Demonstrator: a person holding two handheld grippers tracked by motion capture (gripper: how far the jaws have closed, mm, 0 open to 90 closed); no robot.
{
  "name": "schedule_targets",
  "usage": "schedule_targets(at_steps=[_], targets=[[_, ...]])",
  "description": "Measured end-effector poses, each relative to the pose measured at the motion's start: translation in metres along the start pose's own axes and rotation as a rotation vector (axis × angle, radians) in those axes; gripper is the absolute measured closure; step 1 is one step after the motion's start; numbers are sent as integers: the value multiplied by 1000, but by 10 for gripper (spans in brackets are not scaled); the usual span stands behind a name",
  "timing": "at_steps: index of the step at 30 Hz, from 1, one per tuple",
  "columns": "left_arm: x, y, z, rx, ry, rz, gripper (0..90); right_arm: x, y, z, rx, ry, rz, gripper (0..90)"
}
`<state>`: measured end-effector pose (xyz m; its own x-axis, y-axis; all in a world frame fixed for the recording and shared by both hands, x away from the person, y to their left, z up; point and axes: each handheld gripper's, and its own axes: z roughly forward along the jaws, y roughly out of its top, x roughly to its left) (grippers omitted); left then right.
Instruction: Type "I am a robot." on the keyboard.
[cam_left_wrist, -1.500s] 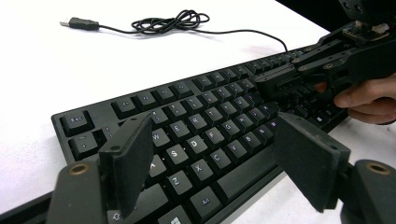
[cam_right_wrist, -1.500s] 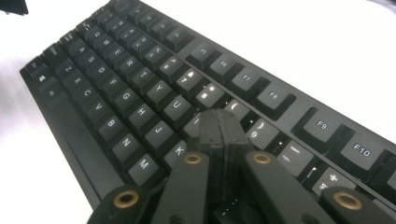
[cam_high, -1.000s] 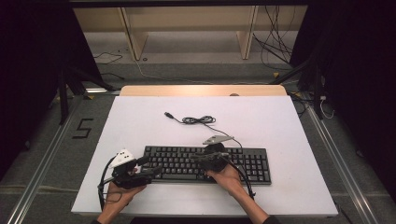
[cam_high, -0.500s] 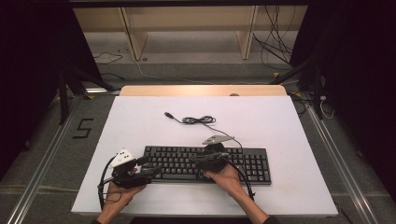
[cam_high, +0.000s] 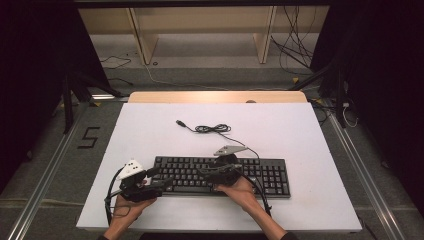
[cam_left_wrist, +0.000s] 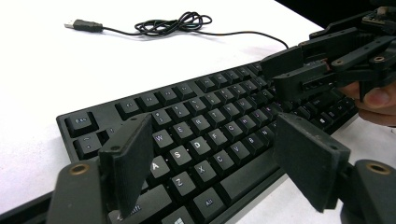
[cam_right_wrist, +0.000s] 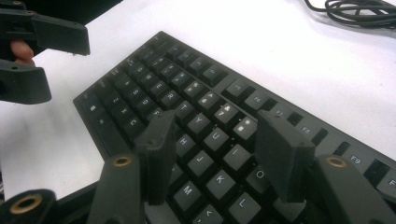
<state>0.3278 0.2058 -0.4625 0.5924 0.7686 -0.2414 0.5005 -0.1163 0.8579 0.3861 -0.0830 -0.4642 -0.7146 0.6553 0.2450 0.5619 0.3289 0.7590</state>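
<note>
I have the white tabletop ahead, and the black keyboard lies flat near its front edge, its cable coiled loose behind it. My left gripper hangs over the keyboard's left end, jaws wide, holding nothing. My right gripper sits over the middle keys; its jaws have just been opening, with only keys beneath them. To press cleanly, I'd close the jaws first, then come straight down on one key.

white table, keyboard, coiled cable
</note>
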Motion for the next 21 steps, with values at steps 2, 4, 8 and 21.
schedule_targets(at_steps=[2,4,8,21], targets=[[0,0,0,-1,0,-2,283,1,0,0,1,0,-4,497],[0,0,0,0,1,-1,283,2,0,0,2,3,-6,503],[1,0,1,-2,4,-2,284,3,0,0,2,7,-10,498],[3,7,12,7,7,-4,319,10,-4,-10,-10,22,-30,440]])
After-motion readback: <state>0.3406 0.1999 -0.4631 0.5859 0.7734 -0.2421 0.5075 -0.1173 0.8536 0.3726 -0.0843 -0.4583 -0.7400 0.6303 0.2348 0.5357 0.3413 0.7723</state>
